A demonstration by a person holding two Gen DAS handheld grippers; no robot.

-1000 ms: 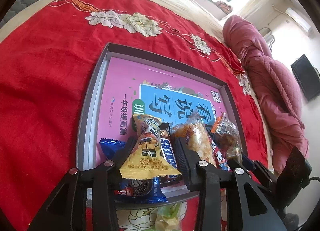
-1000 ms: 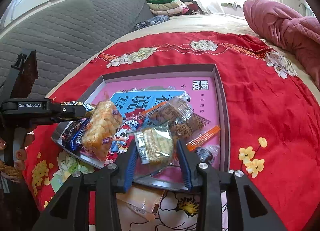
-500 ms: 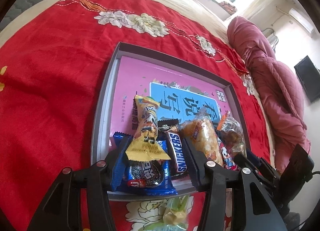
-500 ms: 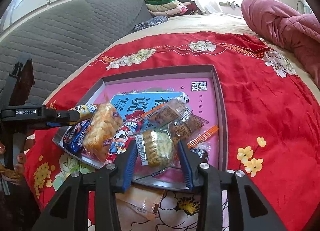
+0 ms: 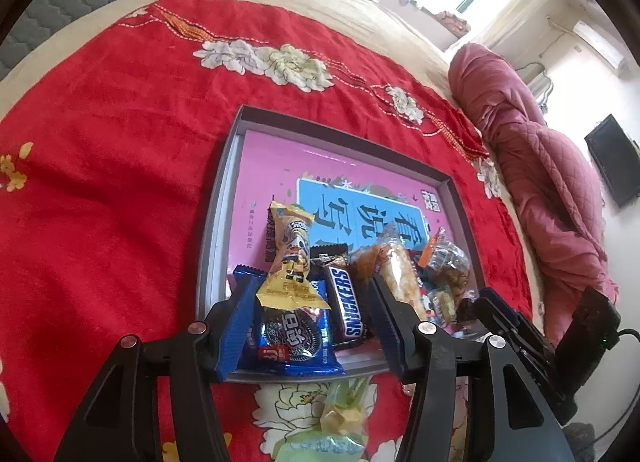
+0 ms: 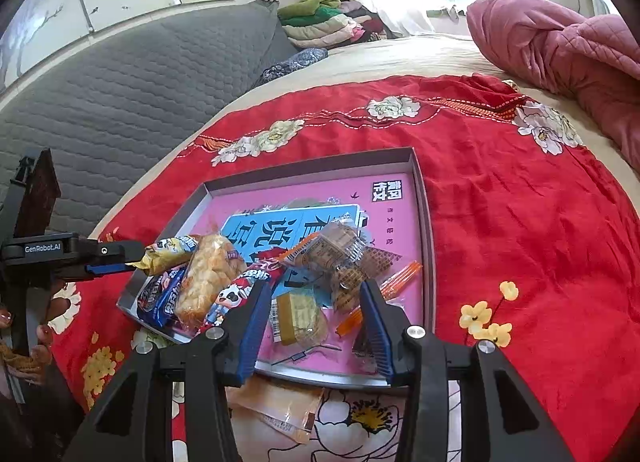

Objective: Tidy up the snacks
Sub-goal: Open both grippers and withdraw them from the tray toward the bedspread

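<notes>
A grey tray (image 5: 212, 222) lined with a pink book holds a pile of snacks. My left gripper (image 5: 314, 302) hovers over its near edge, jaws opening. A yellow packet (image 5: 292, 262) lies loose between them on a blue cookie packet (image 5: 288, 338), beside a Snickers bar (image 5: 348, 302). In the right wrist view the tray (image 6: 426, 222) shows again. My right gripper (image 6: 314, 310) straddles a clear-wrapped yellow cake (image 6: 298, 316) that rests on the tray floor. Its jaws are opening and the pads stand clear of the wrapper. The left gripper (image 6: 112, 258) reaches in from the left.
A green packet (image 5: 340, 422) and a tan packet (image 6: 276, 406) lie on the red flowered blanket (image 6: 520, 222) just outside the tray's near rim. An orange crispy snack (image 6: 208, 278) and clear biscuit packs (image 6: 340, 254) fill the tray's middle. A pink quilt (image 6: 560, 42) lies at the right.
The left jaws spread and let go of the yellow packet, which now rests on the blue packet; the gripper drew back and up. The right jaws widened off the cake.
</notes>
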